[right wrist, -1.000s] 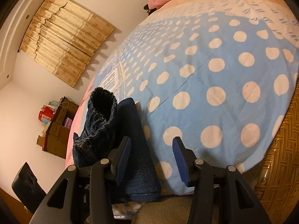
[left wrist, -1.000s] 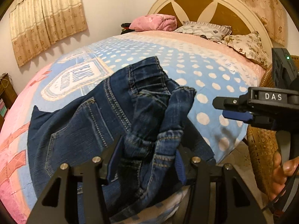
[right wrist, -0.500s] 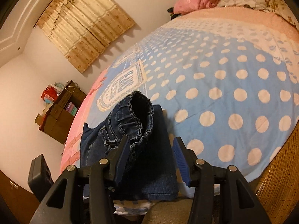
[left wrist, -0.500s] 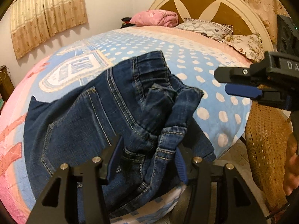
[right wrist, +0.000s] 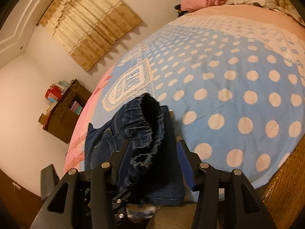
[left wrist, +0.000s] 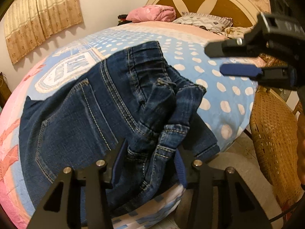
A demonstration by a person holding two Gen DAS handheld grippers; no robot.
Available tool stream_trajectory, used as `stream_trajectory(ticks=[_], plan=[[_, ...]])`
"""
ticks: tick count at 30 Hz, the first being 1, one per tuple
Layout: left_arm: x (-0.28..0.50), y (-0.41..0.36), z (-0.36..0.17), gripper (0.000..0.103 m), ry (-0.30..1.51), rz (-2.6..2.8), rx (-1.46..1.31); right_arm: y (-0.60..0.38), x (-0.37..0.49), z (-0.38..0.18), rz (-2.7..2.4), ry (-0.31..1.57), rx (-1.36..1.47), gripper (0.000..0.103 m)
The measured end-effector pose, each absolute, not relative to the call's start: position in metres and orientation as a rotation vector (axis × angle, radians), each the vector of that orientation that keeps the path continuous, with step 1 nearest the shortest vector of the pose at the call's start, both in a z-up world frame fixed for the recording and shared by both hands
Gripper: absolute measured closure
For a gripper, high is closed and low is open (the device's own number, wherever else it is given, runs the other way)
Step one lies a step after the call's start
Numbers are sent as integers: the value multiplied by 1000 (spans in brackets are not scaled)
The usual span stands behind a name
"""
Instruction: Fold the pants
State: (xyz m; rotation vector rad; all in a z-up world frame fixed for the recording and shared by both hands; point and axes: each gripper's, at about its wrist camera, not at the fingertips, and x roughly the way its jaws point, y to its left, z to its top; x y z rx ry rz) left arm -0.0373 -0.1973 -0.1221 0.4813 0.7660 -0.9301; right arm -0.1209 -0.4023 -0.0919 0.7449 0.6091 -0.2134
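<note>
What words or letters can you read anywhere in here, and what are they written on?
White letters on the black body of the right tool: blurred and cut off by the picture's edge, not readable.
Blue and white block shapes in the framed patch on the bedspread: may be lettering, too blurred to read.
Jeans: no label or text shows.
Nothing here can be read for sure.

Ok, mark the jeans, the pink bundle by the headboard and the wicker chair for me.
jeans [left wrist: 76,118]: left wrist view, on the flat denim panel beside the back pocket stitching.
pink bundle [left wrist: 152,13]: left wrist view, on the middle of its rolled top.
wicker chair [left wrist: 272,139]: left wrist view, on its woven side.
</note>
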Motion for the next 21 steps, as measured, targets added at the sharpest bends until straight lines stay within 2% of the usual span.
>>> stream_trajectory(ticks=[8, 13, 15, 17, 21], plan=[[-53, -174, -133, 59, 771, -941, 558, -384, -93, -116, -134, 721, 738, 52], [-42, -138, -127, 58, 820, -929, 464, -375, -96, -134, -203, 825, 666, 52], [-26, -121, -122, 55, 844, -877, 406, -376, -102, -136, -240, 842, 656, 52], [-8, -105, -116, 43, 858, -824, 346, -380, -112, -126, -266, 805, 665, 52], [19, -84, -108, 41, 842, -720, 290, -382, -117, -89, -192, 659, 680, 52]])
